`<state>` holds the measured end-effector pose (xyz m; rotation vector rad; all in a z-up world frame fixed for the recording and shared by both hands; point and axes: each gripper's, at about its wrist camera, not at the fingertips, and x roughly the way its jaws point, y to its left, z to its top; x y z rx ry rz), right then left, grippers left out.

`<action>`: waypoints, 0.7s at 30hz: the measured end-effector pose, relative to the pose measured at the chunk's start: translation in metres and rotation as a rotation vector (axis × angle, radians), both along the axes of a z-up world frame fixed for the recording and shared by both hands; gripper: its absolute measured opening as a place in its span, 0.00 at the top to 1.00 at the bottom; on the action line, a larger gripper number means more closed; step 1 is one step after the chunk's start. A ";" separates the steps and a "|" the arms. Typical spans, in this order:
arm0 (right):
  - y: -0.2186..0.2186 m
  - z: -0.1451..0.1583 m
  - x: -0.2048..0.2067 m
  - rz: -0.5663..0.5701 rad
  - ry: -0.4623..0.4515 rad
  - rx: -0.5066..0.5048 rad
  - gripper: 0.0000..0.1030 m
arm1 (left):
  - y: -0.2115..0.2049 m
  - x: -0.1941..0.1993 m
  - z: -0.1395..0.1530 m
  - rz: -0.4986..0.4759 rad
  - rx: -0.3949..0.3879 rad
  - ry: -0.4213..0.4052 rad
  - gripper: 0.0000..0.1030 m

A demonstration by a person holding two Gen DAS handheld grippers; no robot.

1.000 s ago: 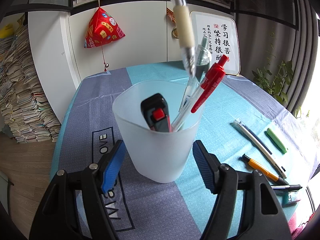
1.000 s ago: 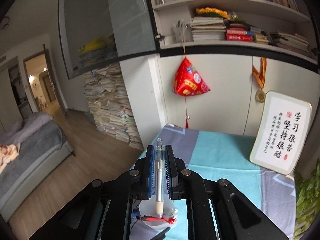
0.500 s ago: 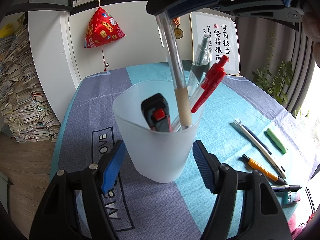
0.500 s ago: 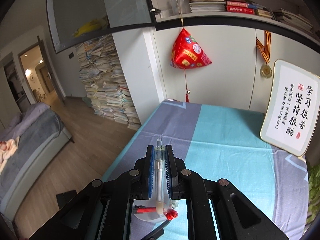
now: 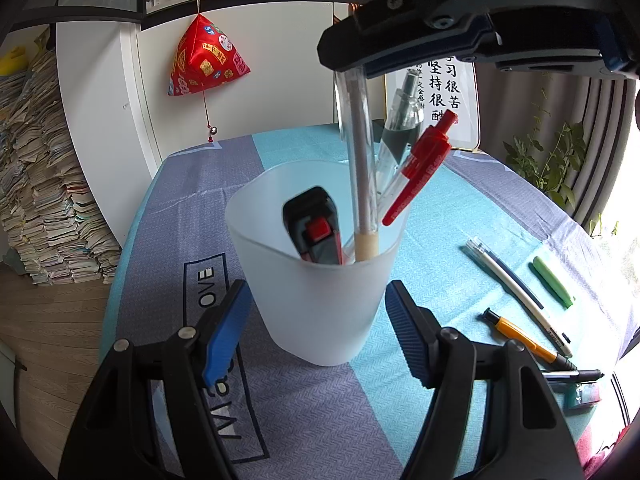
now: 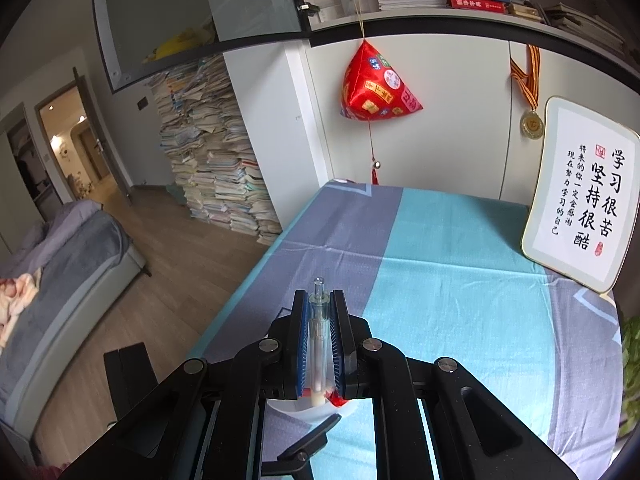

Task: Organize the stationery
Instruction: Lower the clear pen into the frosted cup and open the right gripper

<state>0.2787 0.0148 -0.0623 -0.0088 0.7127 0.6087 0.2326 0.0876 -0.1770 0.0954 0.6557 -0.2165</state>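
A frosted white cup [image 5: 320,312] stands on the blue-and-grey tablecloth [image 5: 304,412]. My left gripper [image 5: 316,292] is shut on it, one blue pad on each side of its lower wall. Inside lean a red pen [image 5: 420,168], a clear pen with a dark grip [image 5: 400,120] and a black-and-red utility knife [image 5: 316,228]. My right gripper [image 6: 319,300] is shut on a clear pen [image 6: 319,336] and hangs right above the cup. That clear pen [image 5: 360,168] points down, its beige end inside the cup below the rim.
To the right of the cup lie a white-and-blue pen [image 5: 516,284], a green highlighter [image 5: 552,280], an orange pen [image 5: 520,336], a black pen [image 5: 572,374] and a teal eraser [image 5: 586,394]. A framed calligraphy board [image 6: 580,200] leans at the back right. The table's left edge drops to the floor.
My right gripper has come down with the clear pen, whose beige end went from above the cup to inside it. The left gripper and the cup have not moved.
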 end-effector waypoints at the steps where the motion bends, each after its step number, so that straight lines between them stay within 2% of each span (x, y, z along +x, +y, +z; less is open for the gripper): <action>1: 0.000 -0.002 -0.001 0.002 0.005 -0.003 0.89 | 0.000 0.000 0.000 0.000 0.000 0.001 0.33; 12: -0.005 -0.003 -0.009 0.004 0.006 -0.013 0.89 | -0.002 0.001 -0.002 0.000 0.002 0.000 0.33; 21: -0.019 0.008 -0.016 -0.016 -0.005 0.029 0.89 | -0.002 0.000 -0.002 0.000 0.001 0.001 0.33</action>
